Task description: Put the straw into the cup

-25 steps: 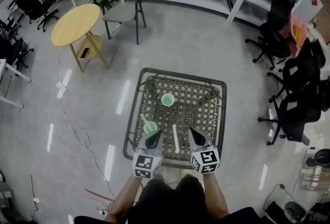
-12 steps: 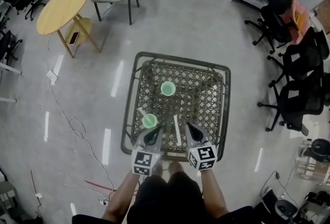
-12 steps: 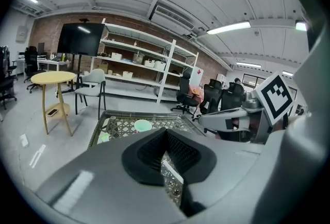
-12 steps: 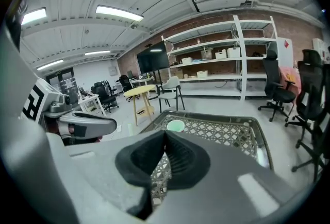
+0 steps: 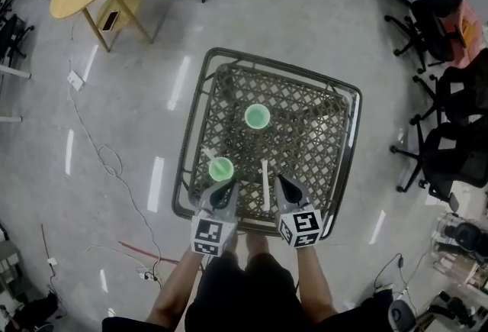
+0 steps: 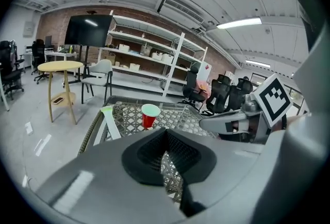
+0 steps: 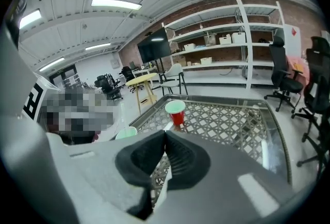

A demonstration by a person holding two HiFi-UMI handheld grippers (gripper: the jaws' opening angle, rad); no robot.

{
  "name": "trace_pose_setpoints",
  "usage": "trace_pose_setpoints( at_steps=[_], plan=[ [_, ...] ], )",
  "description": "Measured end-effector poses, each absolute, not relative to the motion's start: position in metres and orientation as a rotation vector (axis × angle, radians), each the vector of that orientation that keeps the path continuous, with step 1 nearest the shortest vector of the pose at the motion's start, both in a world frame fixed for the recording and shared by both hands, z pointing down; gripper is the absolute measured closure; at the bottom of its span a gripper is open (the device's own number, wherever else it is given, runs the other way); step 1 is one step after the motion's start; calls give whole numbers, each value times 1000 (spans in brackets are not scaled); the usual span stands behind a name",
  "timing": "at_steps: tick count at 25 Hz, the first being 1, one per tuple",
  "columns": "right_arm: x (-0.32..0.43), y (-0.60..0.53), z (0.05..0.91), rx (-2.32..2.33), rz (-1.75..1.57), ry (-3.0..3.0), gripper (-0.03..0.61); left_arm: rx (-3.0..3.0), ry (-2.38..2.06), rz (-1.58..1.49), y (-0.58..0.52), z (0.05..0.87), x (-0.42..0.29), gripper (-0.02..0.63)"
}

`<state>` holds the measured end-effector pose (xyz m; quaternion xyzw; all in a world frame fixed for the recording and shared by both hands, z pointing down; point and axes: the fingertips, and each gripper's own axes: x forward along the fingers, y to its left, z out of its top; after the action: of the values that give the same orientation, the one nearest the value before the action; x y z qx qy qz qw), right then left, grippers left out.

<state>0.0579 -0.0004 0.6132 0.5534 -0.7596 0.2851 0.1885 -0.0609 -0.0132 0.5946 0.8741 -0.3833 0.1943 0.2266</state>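
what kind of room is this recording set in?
Probably a lab or shared office workspace: black office chairs line one side, open white shelving stands against a brick wall, and there is a big dark screen.

On the lattice table (image 5: 320, 136): far cup (image 5: 258, 116), near cup (image 5: 221, 169), straw (image 5: 264, 182) between left gripper (image 5: 226, 185) and right gripper (image 5: 282, 182).

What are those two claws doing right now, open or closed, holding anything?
Left claw: closed, holding nothing.
Right claw: closed, holding nothing.
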Motion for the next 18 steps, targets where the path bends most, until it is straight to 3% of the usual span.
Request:
trace_pose_setpoints(
  at_steps=[18],
  plan=[
    [48, 2, 697, 1419, 933, -2102, 574, 2346, -1067, 555, -15, 643, -53, 607]
  ],
)
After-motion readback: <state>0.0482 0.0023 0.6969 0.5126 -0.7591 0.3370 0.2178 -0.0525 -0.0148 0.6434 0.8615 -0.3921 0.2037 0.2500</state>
